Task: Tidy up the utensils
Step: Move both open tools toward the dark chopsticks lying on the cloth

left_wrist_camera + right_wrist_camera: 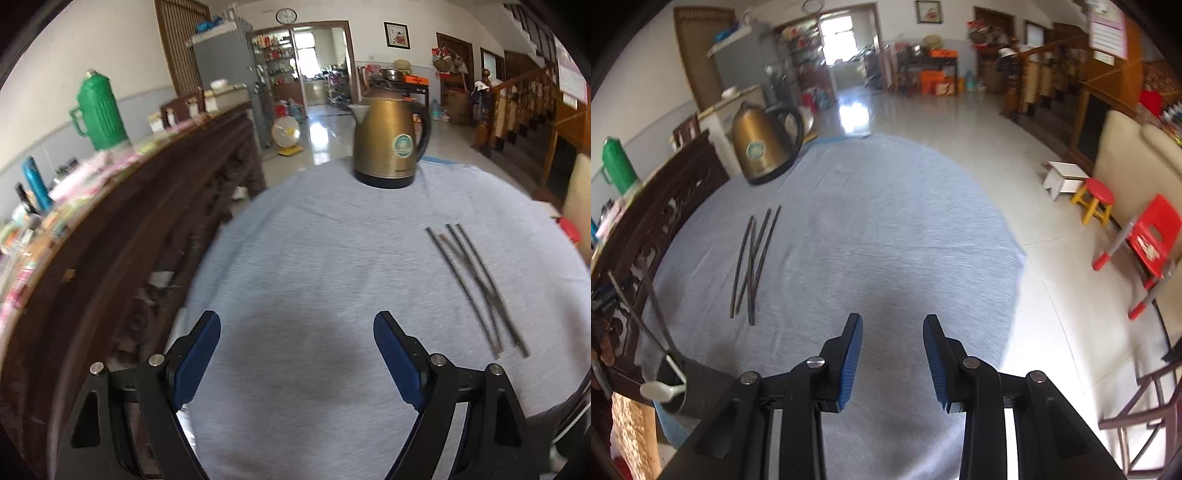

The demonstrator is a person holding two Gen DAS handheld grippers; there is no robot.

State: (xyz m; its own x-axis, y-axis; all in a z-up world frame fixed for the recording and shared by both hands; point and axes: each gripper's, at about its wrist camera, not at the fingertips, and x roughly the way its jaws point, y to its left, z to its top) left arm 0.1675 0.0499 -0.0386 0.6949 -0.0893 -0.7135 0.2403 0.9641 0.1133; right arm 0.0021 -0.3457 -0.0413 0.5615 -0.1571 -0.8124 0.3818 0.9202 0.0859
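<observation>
Left wrist view: the left tongs (297,325) hang tilted down over the bench (332,229), their matte black arms ending in flat blue pads set wide apart with nothing between them, only soft grey-blue woven cloth below. Ahead and to the right of these tongs lie the chopsticks (476,288), four thin dark sticks, straight and slightly worn, loosely bundled and crossing one another on the cloth, well apart from the pads. Farther ahead stands a kettle (388,144), rounded brushed brass-coloured metal with a black handle, black base and a round green label. To the left runs a dark carved wooden sideboard (147,221), with a ribbed green plastic thermos (101,110) on top.

Right wrist view: the right tongs (892,325) also point downward at bare cloth, ribbed blue pads at a narrower gap, gripping nothing. Close on their left, at the near bench edge, sits a dark cylindrical holder (690,391) with a smooth white spoon (659,389) leaning out of it. Farther ahead and left lie the same crossed chopsticks, clear of the pads, then the kettle beyond. Off to the right, past the cloth's curved edge, glossy pale floor tiles carry a red plastic chair (1148,240) and a red-topped stool (1097,199).
</observation>
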